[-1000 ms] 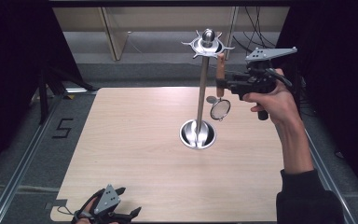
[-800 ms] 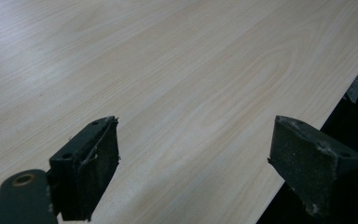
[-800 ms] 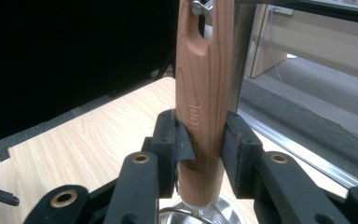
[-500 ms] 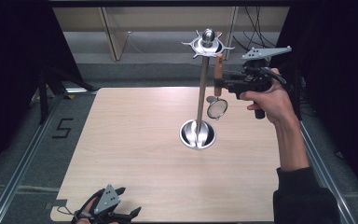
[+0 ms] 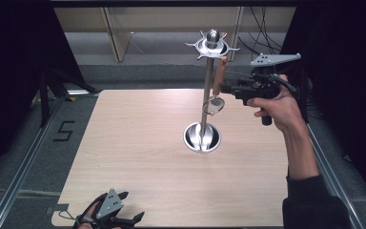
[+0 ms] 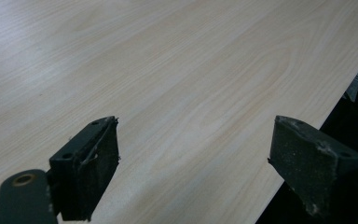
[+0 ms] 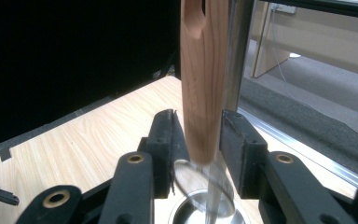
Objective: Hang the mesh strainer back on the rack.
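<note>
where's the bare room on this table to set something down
The light wooden table is bare across its left half and along the near edge, between the left gripper and the person's right forearm. It is crowded right of centre: the tall chrome utensil stand, with the right gripper closed on a wooden-handled strainer beside the pole.

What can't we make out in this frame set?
- Strainer mesh head: right gripper view, blurred and half behind the jaws.
- Handle top and its hanging hole: right gripper view, cut by the top edge; too small in the high view to tell if it's on a hook of the stand.
- Left gripper: high view, clipped by the bottom edge.
</note>
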The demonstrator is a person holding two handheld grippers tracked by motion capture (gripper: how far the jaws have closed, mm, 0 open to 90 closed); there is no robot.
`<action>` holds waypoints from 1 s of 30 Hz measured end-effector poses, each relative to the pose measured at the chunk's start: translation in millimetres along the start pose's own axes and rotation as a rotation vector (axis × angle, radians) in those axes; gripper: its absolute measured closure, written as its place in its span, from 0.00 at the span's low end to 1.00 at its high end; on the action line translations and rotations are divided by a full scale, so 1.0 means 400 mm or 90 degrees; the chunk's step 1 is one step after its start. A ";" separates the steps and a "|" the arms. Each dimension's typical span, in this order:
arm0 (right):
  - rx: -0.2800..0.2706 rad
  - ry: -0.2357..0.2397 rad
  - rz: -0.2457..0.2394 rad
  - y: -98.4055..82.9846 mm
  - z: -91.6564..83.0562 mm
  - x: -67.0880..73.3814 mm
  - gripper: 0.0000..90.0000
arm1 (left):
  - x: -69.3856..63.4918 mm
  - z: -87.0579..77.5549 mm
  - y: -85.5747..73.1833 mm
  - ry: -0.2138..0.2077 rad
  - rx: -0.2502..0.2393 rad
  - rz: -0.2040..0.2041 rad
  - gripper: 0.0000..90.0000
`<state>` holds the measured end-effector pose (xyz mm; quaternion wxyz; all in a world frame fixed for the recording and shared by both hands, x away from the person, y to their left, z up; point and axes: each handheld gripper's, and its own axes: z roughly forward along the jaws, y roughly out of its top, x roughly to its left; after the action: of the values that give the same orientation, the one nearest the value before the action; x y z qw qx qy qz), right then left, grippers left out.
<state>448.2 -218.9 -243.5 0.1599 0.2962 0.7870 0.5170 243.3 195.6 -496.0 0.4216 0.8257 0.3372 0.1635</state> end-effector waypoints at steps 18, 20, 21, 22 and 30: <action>-0.025 -0.045 -0.026 -0.068 -0.066 0.023 0.62 | 0.002 0.001 0.001 0.000 -0.002 0.009 0.17; -0.016 -0.054 -0.022 -0.086 -0.067 0.026 0.59 | 0.002 0.001 0.001 -0.001 -0.001 0.008 0.17; -0.016 -0.056 -0.030 -0.092 -0.066 0.025 0.59 | 0.002 0.001 0.001 0.000 -0.001 0.008 0.17; -0.017 -0.060 -0.036 -0.097 -0.065 0.025 0.58 | 0.005 0.000 0.001 0.001 0.004 0.019 0.17; -0.009 -0.056 -0.027 -0.137 -0.062 0.041 0.57 | 0.006 -0.001 0.001 0.000 0.005 0.019 0.17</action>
<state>405.3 -242.3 -282.3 0.2072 0.3006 0.7817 0.5056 244.9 197.1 -495.5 0.4156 0.8324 0.3254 0.1685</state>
